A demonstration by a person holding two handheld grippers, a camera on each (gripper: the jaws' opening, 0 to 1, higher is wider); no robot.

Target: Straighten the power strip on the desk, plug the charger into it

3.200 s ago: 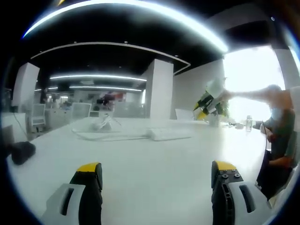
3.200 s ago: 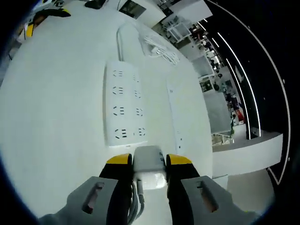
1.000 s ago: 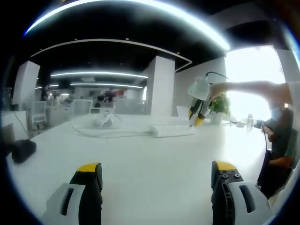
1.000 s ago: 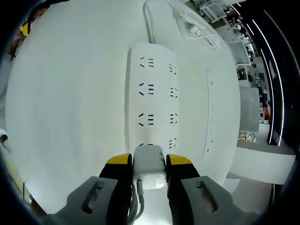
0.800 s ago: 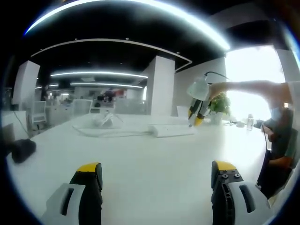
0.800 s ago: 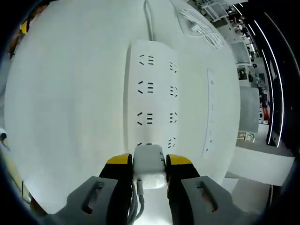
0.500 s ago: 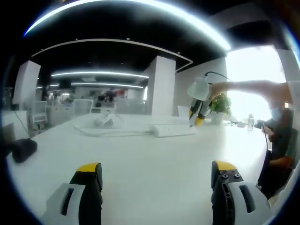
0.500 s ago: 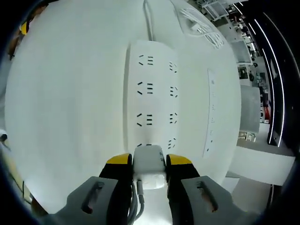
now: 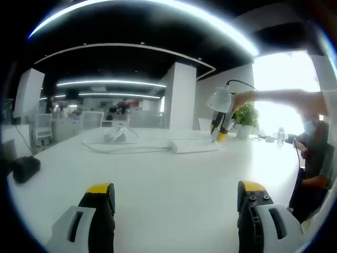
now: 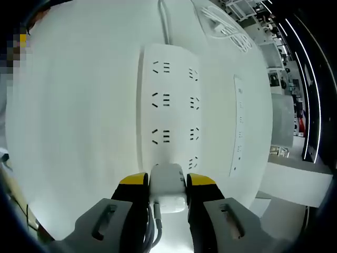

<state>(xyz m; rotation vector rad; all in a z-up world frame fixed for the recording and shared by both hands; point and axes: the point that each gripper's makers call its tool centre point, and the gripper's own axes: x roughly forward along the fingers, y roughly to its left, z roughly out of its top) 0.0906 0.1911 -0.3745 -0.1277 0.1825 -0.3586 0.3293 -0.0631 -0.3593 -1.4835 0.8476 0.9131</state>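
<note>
2 tongs: right (image 10: 167,184) clamps charger (image 10: 168,184) over power strip (image 10: 168,110); left (image 9: 176,197) apart.

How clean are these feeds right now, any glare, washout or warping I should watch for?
Left gripper view: a window behind the right gripper blows out to white and the desk looks hazy. Right gripper view: the white power strip and charger barely stand out against the bright desk, though the socket slots read sharply; fisheye bends the strip's edges.

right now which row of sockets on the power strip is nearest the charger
The bottom row on the power strip, the fourth from its cable end: the charger in the right gripper hides most of it.
</note>
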